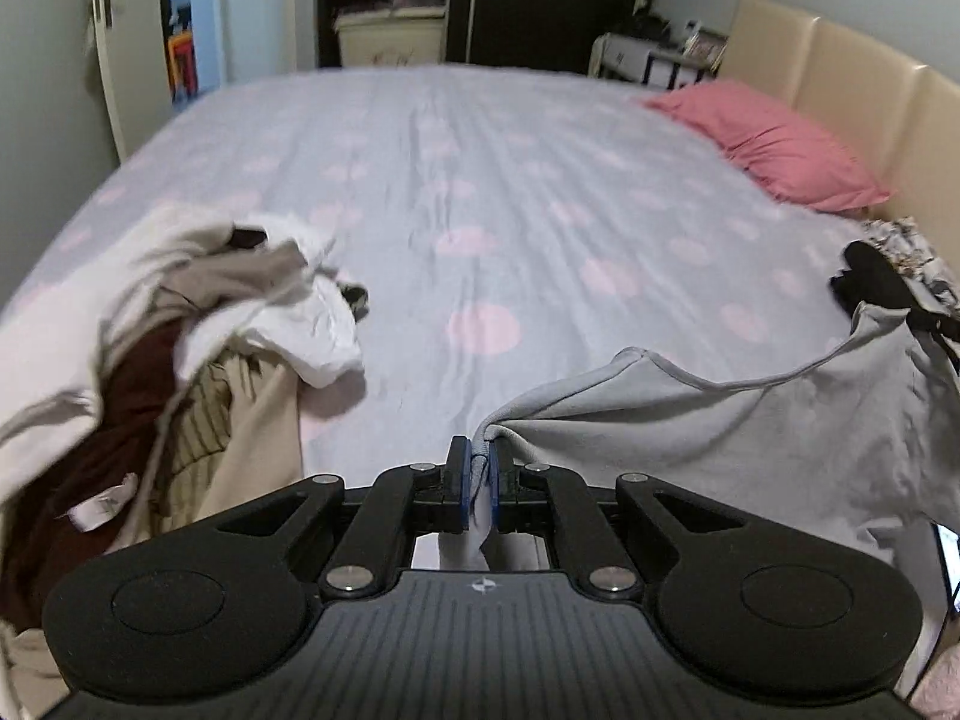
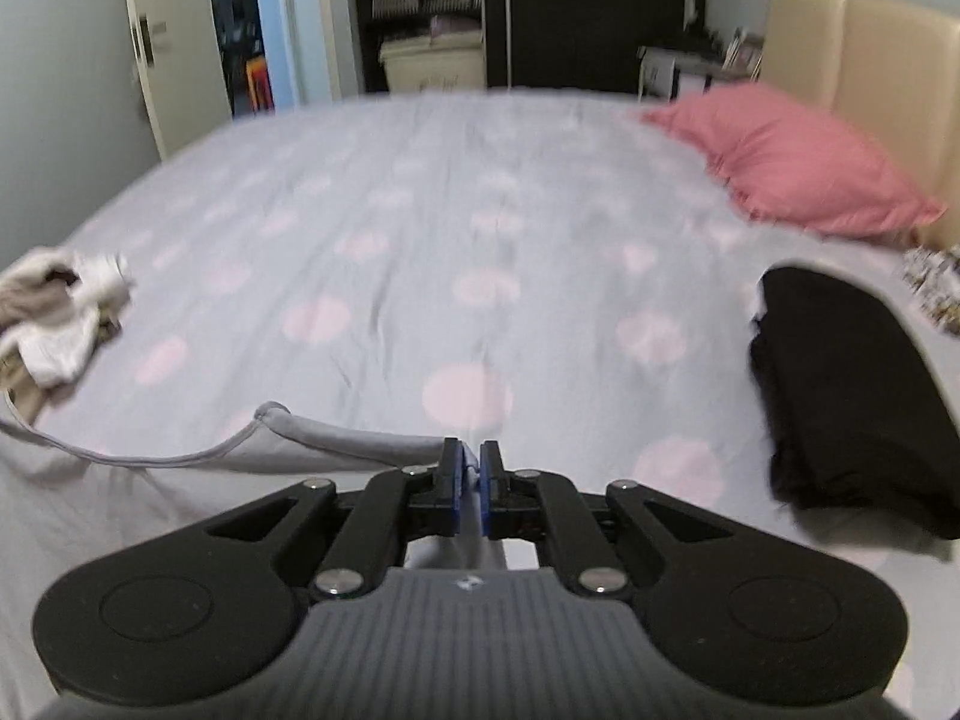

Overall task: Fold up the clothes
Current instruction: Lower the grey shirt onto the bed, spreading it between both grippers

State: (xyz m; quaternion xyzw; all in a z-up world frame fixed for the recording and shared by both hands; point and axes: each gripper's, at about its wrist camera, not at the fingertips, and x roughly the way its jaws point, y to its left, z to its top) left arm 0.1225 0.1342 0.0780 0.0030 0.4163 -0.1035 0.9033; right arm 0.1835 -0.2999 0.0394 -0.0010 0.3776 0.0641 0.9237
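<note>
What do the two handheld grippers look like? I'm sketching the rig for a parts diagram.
Both look alike. The left gripper and right gripper each have two short black fingers faced with blue pads, driven by black linkage bars with silver pivot pins. Behind sit two rounded black lobes with circular recesses, flanking a ribbed grey body that bears a small white emblem. No cables, hands or sleeves show.

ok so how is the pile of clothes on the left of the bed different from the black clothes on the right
The pile of clothes is a loose, crumpled heap of mixed white, beige and dark red pieces; the black clothes are one colour and lie as a flat, tidy stack. The pile spreads wider and stands higher. Both rest on the dotted bedsheet.
</note>
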